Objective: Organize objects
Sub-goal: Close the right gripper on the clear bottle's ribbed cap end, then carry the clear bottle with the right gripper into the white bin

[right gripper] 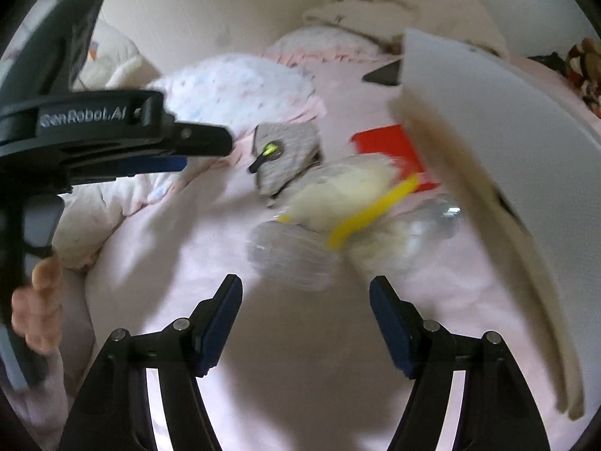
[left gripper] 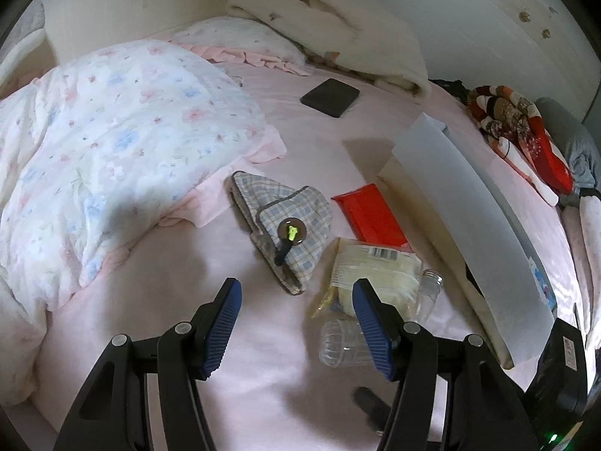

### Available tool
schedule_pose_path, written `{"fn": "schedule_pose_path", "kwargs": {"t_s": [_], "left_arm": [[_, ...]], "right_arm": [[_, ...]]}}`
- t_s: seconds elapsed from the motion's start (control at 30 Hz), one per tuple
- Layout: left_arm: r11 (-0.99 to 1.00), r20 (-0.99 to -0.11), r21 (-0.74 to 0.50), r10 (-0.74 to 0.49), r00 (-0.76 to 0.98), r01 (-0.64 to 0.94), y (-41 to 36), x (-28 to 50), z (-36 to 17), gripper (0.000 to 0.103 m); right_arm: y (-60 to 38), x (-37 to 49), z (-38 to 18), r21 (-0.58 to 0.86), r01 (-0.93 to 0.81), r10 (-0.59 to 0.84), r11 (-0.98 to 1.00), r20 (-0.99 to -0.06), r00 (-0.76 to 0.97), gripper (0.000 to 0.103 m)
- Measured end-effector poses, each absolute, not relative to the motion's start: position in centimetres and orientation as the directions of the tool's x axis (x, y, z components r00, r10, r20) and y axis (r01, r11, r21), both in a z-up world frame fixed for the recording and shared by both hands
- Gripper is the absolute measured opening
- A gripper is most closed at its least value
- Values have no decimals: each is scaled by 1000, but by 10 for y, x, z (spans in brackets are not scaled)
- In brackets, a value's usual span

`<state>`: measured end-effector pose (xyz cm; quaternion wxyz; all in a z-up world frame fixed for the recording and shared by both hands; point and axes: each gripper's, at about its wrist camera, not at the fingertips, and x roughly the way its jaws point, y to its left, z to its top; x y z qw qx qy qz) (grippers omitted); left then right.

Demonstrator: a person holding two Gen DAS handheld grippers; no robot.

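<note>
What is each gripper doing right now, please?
Left gripper: open, holding nothing, above the bed.
Right gripper: open, holding nothing.

Soft, even indoor light is seen in both views, with dim shadows cast on the bed sheet (left gripper: 293,394). The right wrist view is smeared by motion blur, while the left is sharp. Strong fisheye bending and dark corners are shown at the edges.

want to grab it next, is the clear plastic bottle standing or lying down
Lying down: the clear plastic bottle rests on its side on the pink sheet.

"GenRobot.AI" reads in white on the black left gripper (right gripper: 180,150) body; the food packet (left gripper: 375,267) barcode label is illegible
</note>
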<state>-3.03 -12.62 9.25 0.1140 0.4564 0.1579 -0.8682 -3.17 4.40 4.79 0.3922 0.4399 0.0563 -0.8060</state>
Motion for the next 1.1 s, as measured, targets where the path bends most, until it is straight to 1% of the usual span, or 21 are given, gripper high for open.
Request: {"fn": "schedule_pose_path", "kwargs": {"t_s": [0.07, 0.17, 0.27, 0.37, 0.47, 0.57, 0.83, 1.0, 1.1], "left_arm": [[-922, -829, -167, -60, -556, 348, -128, -30, 92, 60], [-920, -829, -161, -70, -555, 356, -131, -30, 93, 60], [-920, -828, -145, -89, -553, 365, -135, -28, 95, 60], [-913, -831, -124, -119, -544, 388, -142, -26, 94, 60], [-901, -837, -133, -122, -534, 413, -151, -25, 91, 60], [-894, -840, -143, -117, -529, 425, -155, -25, 89, 60], [-918, -835, -129, -104, -541, 375, -136, -32, 95, 60], [-938, -832, -125, -78, -549, 324, -110, -40, 104, 60], [-951, -820, -118, -69, -569, 285, -92, -43, 116, 60]], "right_arm": [[31, -32, 49, 232, 654, -548, -720, -768, -332, 71], [18, -39, 49, 220, 564, -482, -796, -794, -370, 71], [6, -49, 43, 233, 486, -431, -843, -832, -350, 71], [-1, -57, 36, 247, 411, -404, -878, -843, -356, 71], [-5, -67, 20, 287, 366, -402, -885, -868, -291, 70], [10, -68, 26, 366, 349, -470, -863, -835, -286, 70], [44, -57, 51, 415, 403, -545, -816, -785, -296, 69], [80, -52, 80, 479, 423, -624, -769, -705, -336, 69], [99, -55, 96, 485, 418, -631, -768, -681, -371, 69]]}}
